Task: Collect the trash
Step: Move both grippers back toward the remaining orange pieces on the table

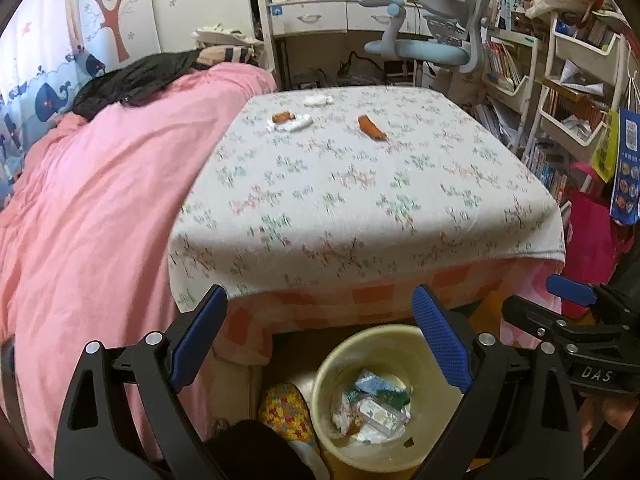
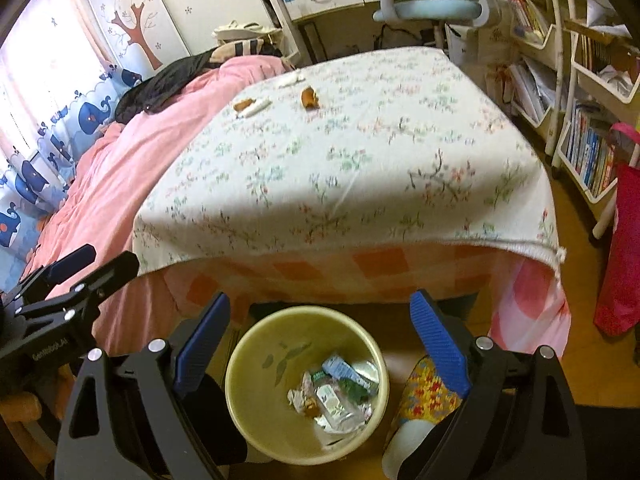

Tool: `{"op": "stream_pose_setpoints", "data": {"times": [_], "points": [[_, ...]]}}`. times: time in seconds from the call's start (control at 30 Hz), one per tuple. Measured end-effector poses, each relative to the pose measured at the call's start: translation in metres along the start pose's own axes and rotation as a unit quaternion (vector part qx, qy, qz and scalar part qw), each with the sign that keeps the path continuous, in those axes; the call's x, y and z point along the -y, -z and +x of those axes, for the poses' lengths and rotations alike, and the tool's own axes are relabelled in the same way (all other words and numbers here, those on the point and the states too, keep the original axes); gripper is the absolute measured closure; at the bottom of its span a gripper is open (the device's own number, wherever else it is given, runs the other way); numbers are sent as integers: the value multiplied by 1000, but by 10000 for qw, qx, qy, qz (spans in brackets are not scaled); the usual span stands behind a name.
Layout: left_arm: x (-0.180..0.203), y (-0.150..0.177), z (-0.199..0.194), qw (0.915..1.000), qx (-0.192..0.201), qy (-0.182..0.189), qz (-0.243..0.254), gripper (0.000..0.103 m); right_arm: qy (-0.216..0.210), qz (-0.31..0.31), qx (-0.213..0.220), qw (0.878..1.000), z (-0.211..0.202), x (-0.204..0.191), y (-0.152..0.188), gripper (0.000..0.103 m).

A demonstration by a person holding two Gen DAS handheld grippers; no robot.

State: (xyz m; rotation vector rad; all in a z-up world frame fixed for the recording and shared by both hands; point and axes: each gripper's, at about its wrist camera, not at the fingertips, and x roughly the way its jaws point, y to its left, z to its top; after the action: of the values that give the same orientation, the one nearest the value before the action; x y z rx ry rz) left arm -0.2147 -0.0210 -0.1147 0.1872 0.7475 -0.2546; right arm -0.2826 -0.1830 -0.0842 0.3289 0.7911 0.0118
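Trash [image 2: 336, 394] lies in a heap at the bottom of a cream waste bin [image 2: 244, 364], low in the centre of the right wrist view: crumpled wrappers, a small blue-and-white carton and clear plastic. The right hand-held gripper [image 2: 322, 344] hangs above the bin with its blue-padded fingers spread wide and nothing between them. In the left wrist view the left hand-held gripper [image 1: 320, 340] is likewise released and empty, its fingers framing the same bin from the other side; the right one shows at that frame's right edge.

Beside the bin, a bright slipper [image 2: 424, 394] with a red and yellow pattern rests on the wooden floor [image 2: 580, 280].

Above the bin, filling the middle of both frames, is a bed [image 2: 340, 168] covered with a white floral sheet over an orange-checked layer. More trash sits on the sheet toward the upper centre: an orange peel [image 1: 372, 127] lying alone, a smaller orange scrap touching a white tissue [image 1: 290, 122], and another white tissue [image 1: 318, 100] just behind.

A pink quilt [image 1: 100, 208] is bunched along the left, with a dark garment [image 1: 136, 80] on top. At upper right stand a pale blue chair [image 1: 432, 46] and white bookshelves [image 1: 580, 80] crammed with books.
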Motion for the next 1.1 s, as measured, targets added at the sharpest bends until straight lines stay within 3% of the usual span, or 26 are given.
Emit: {"op": "stream_pose_setpoints", "data": {"times": [0.4,0.7,1.1], "points": [[-20,-49,6,9994,312,-163,-53,11,-55,-383,411,9984,-3,-19,-48,12],[-46,-80,31,9983,372,-267,-364,10,-18,-672,593,9960,6,-27,-92,12],[-73,-120,71,9961,403,-431,-655,10,-48,-659,498,9966,42,-21,-127,12]]}}
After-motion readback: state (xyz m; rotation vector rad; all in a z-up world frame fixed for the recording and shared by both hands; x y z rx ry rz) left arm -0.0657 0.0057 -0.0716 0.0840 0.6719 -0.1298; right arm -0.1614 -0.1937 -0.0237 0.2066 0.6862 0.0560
